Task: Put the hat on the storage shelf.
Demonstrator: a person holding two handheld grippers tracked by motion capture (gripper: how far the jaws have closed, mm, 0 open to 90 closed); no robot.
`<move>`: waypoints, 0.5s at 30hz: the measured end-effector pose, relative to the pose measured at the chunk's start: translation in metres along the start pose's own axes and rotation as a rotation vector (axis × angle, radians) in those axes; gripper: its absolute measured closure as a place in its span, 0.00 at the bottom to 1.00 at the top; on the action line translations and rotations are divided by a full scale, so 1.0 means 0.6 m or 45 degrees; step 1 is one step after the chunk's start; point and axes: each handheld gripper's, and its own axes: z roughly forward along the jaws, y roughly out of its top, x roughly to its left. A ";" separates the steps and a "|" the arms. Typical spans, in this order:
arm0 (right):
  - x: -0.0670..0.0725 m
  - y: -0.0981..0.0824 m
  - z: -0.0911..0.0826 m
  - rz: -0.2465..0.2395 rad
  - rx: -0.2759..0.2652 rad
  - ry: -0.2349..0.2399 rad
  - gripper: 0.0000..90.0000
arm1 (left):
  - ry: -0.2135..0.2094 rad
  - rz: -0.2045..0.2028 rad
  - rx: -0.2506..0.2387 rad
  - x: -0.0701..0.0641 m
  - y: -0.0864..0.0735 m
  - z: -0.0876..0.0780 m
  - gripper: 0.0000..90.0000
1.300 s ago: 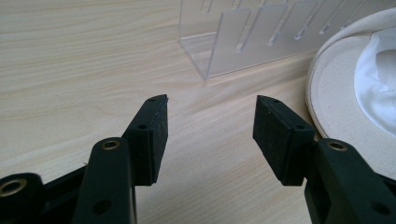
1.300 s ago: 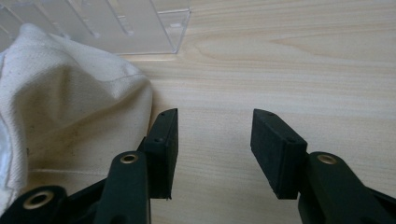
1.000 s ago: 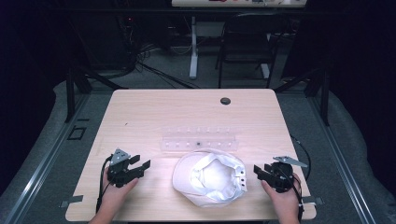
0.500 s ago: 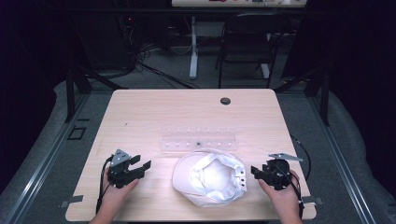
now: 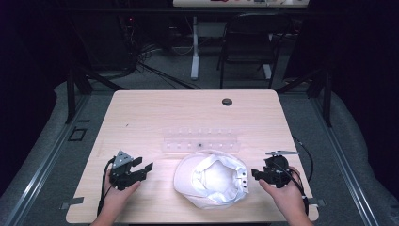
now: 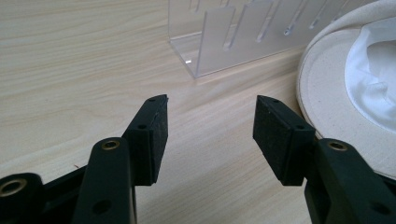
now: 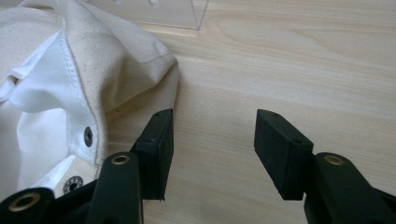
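White cap (image 5: 211, 176), upturned on bench (image 5: 155, 113). Left hand-held gripper (image 5: 147, 168) and right hand-held gripper (image 5: 254, 173): jaws apart, empty, the right's just widened. Opposite rim edges are best pinched together.

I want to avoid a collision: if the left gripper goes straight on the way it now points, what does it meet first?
Probably the clear acrylic rack, near its end; only bare table lies before it. The left gripper is open and empty. The white hat sits just to one side.
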 end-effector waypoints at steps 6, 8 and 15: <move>0.005 0.020 -0.009 0.034 0.058 0.048 0.54 | -0.004 0.002 0.003 0.000 0.000 0.000 0.51; 0.007 0.024 -0.011 0.034 0.059 0.053 0.54 | -0.004 0.007 0.005 0.000 0.000 0.000 0.51; 0.027 0.052 -0.023 0.029 0.078 0.094 0.55 | -0.003 0.012 0.003 -0.001 0.000 0.001 0.51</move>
